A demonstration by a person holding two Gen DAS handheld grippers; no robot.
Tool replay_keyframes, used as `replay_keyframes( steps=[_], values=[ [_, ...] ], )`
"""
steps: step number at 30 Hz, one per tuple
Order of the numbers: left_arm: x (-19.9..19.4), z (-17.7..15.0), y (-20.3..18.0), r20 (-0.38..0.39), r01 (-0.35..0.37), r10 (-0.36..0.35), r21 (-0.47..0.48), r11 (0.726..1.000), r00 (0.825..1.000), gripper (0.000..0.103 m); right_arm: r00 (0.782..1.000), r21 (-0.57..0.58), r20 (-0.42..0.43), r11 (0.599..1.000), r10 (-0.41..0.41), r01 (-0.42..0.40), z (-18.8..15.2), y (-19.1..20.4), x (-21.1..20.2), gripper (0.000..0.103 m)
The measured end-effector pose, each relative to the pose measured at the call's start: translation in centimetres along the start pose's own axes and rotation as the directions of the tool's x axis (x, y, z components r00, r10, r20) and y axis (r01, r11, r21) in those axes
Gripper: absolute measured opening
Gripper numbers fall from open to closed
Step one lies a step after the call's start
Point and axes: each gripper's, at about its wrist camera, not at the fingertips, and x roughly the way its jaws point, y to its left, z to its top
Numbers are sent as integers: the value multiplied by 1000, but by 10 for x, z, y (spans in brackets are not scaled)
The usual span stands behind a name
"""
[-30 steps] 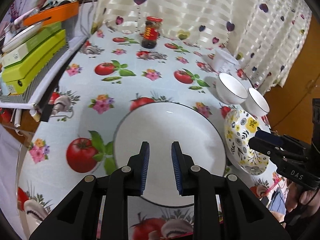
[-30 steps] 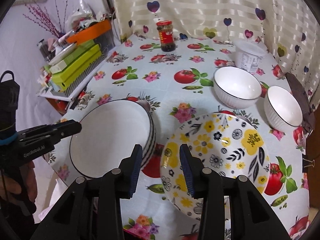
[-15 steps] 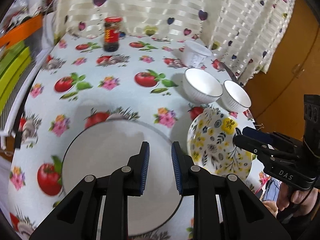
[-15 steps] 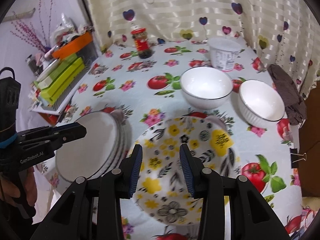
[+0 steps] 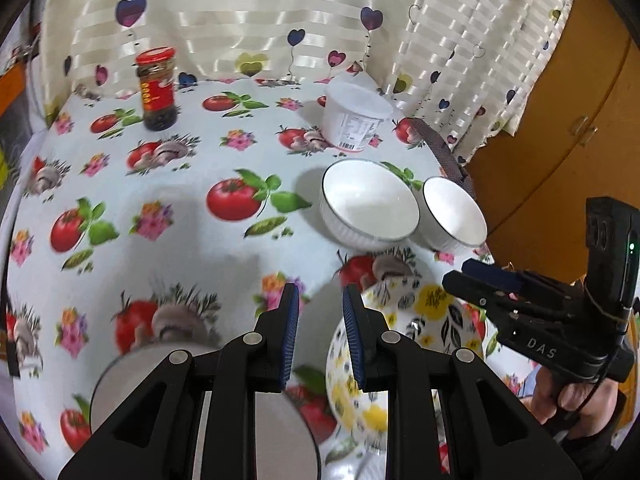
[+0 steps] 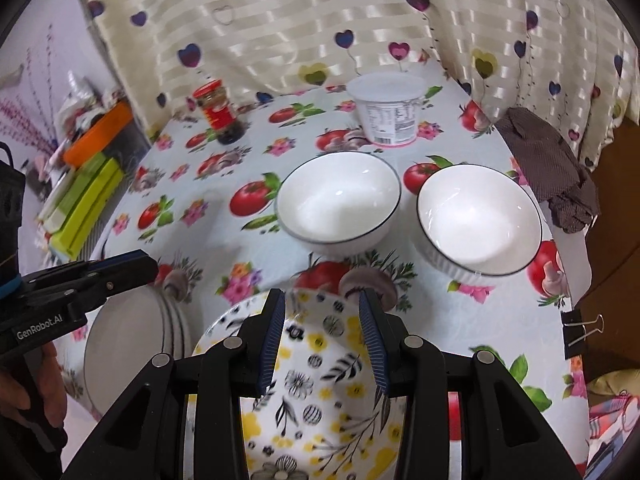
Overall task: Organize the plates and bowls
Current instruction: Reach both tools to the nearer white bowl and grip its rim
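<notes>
Hovering over the bench (image 6: 208, 240), both tools empty: left tool (image 5: 318, 336) with jaws slightly parted above the gap between the stack of white plates (image 6: 120, 344) and the patterned plate (image 6: 316, 364), right tool (image 6: 322, 336) with jaws spread over that patterned plate, pinching nothing. Sitting beyond, 2 white bowls (image 6: 340, 204) (image 6: 478, 220) nearly touching, the right one near the bench edge. Lying open: tablecloth between plates, jar (image 5: 157, 88) and tub (image 5: 354, 116).

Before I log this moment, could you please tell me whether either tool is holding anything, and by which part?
Nothing is held. The left tool and the right tool both hover with bare pads above the flowered plate.
</notes>
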Motion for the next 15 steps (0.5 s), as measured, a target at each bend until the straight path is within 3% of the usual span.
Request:
replay_keyframes(
  steps=[15],
  values=[
    [80, 58, 2, -90, 42, -39, 35, 998, 995, 24, 999, 126, -50, 992, 10, -4, 32, -35, 45, 38]
  ],
)
